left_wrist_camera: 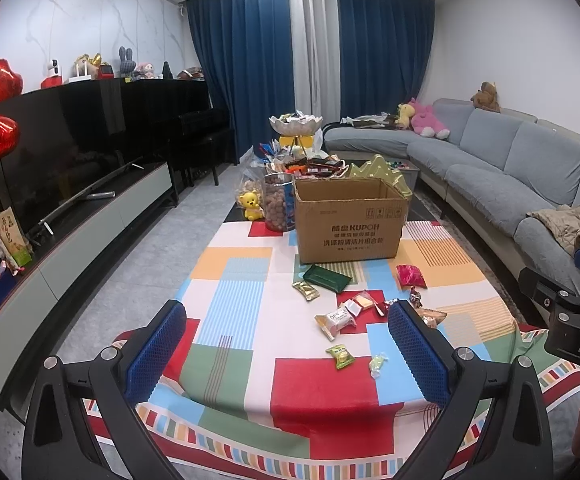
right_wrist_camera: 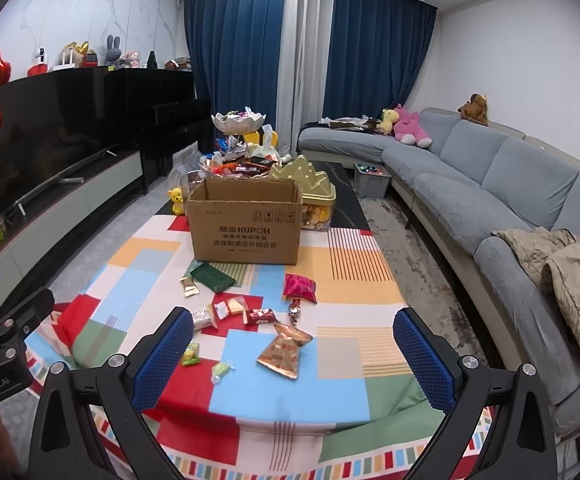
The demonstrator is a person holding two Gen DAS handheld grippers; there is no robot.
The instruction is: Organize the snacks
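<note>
Hovering above the near edge of the desk [left_wrist_camera: 370,400], the left gripper [left_wrist_camera: 285,354] and the right gripper [right_wrist_camera: 292,356] both point forward along the desk, side by side, with nothing held. The blue-padded fingers [left_wrist_camera: 157,354] of each stand wide apart.

A patchwork cloth [right_wrist_camera: 290,396] of red, blue, green and orange blocks covers the desk. Loose snacks lie scattered on it, just ahead of the fingers:
- a copper-coloured packet [right_wrist_camera: 283,350], crumpled, nearest the right gripper;
- two small green sweets [left_wrist_camera: 340,357], near the desk's front;
- a white wrapped cake [left_wrist_camera: 336,320] and a small red packet [right_wrist_camera: 260,315], mid-desk;
- a pink packet [right_wrist_camera: 300,287], a dark green packet [left_wrist_camera: 327,277] and a small gold packet [left_wrist_camera: 306,290], nearest the box.

Beyond the snacks an open cardboard box [left_wrist_camera: 348,220] stands upright on the cloth; its inside is not visible. Behind the box are a jar of brown balls [left_wrist_camera: 275,204], a yellow bear figure [left_wrist_camera: 251,206], a gold tin [right_wrist_camera: 310,184] and a heap of further wrappers under a shell-shaped bowl [left_wrist_camera: 296,124].

A grey sofa [right_wrist_camera: 490,184] runs along the right side, a television [left_wrist_camera: 69,152] along the left, and blue curtains [left_wrist_camera: 241,60] close the far wall.
</note>
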